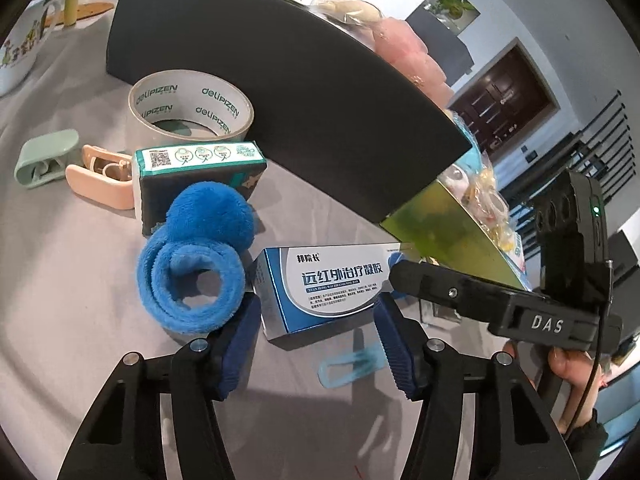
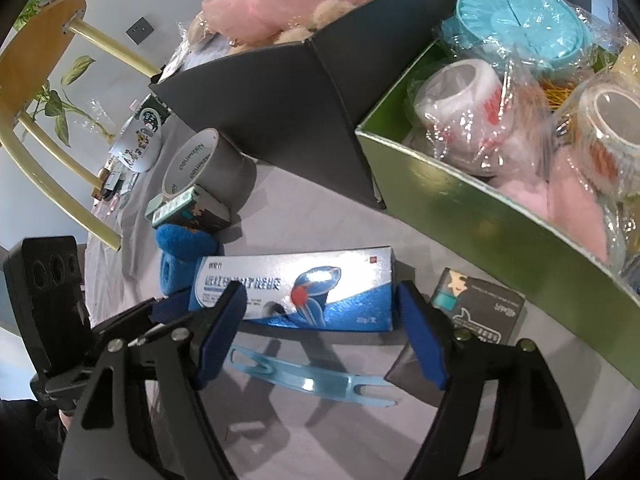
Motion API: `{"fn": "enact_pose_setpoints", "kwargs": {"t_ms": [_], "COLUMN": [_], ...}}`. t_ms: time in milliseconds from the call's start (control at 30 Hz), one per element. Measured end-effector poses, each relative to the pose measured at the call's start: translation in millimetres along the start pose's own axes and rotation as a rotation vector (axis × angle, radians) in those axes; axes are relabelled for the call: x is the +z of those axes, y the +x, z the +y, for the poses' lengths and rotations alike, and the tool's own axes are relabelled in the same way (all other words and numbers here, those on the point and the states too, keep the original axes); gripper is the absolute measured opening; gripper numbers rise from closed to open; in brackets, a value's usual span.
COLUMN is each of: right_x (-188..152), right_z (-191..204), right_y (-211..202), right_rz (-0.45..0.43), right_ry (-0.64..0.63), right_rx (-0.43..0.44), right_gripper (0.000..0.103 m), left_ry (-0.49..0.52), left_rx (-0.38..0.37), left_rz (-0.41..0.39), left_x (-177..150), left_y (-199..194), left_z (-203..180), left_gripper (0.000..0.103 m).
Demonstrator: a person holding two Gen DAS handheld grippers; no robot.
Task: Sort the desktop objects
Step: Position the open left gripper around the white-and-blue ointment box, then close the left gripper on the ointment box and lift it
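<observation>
A blue and silver medicine box (image 1: 320, 288) lies on the grey cloth, also in the right wrist view (image 2: 296, 288). My left gripper (image 1: 316, 344) is open, its pads on either side of the box's near end. My right gripper (image 2: 320, 332) is open, its pads flanking the box from the other side; it shows in the left wrist view (image 1: 460, 288). A light blue clip (image 2: 308, 376) lies on the cloth under the right gripper and shows in the left wrist view (image 1: 352, 364). A blue plush band (image 1: 196, 264) sits left of the box.
A black box (image 1: 280, 92) with plush items and a green box (image 2: 480, 208) with wrapped tape rolls stand behind. A tape roll (image 1: 188, 104), a small teal-topped dark pack (image 1: 196, 176), green (image 1: 44, 156) and pink (image 1: 100, 180) clips lie left. Another dark pack (image 2: 476, 308) lies right.
</observation>
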State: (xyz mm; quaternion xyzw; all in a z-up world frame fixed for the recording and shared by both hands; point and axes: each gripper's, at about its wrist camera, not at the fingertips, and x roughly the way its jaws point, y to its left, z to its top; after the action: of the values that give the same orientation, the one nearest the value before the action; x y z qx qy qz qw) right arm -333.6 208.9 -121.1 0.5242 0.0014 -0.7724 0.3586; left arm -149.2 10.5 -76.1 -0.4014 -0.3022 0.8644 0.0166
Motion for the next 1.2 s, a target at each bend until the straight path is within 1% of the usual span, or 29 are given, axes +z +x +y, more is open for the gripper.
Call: {"fn": "enact_pose_setpoints", "kwargs": {"t_ms": [33, 133, 233, 300, 433, 567, 767, 867, 967, 1200], "right_x": [-0.4, -0.9, -1.1, -0.9, -0.6, 1.1, 1.9, 2.0, 3.1, 5.7], "right_z": [-0.4, -1.3, -1.8, -1.2, -1.5, -1.6, -5.1, -4.2, -0.2, 7.3], "right_y": [-0.2, -0.7, -0.9, 0.0, 0.6, 1.4, -0.6, -3.6, -15.2, -44.3], "right_rz": [-0.003, -0.005, -0.001, 0.002, 0.0, -0.009, -0.013, -0.022, -0.047, -0.115], "right_ry": [-0.004, -0.008, -0.012, -0.015, -0.018, -0.023, -0.014, -0.013, -0.019, -0.03], "right_rx": [-0.01, -0.014, -0.02, -0.03, -0.052, -0.089, -0.095, -0.091, -0.08, -0.095], "right_gripper": [0.069, 0.068, 0.068, 0.068, 0.066, 0.063, 0.061, 0.061, 0.061, 0.061], "left_ry": [0.002, -0.011, -0.013, 0.003, 0.034, 0.046, 0.049, 0.055, 0.067, 0.119], "left_rx": [0.006, 0.014, 0.041, 0.067, 0.101, 0.101, 0.089, 0.078, 0.063, 0.048], "left_rz": [-0.001, -0.009, -0.022, -0.031, -0.055, -0.058, -0.044, -0.058, -0.078, -0.108], "left_x": [3.1, 3.5, 7.2, 9.6, 10.1, 12.0, 13.6, 16.1, 20.5, 26.5], "left_y": [6.0, 5.9, 9.6, 12.6, 15.0, 16.2, 15.0, 10.3, 1.5, -11.2], "left_z": [-5.4, -3.2, -4.9, -8.7, -11.1, -10.1, -9.5, -12.3, -16.2, -34.6], "left_gripper": [0.06, 0.06, 0.06, 0.06, 0.056, 0.056, 0.056, 0.056, 0.056, 0.056]}}
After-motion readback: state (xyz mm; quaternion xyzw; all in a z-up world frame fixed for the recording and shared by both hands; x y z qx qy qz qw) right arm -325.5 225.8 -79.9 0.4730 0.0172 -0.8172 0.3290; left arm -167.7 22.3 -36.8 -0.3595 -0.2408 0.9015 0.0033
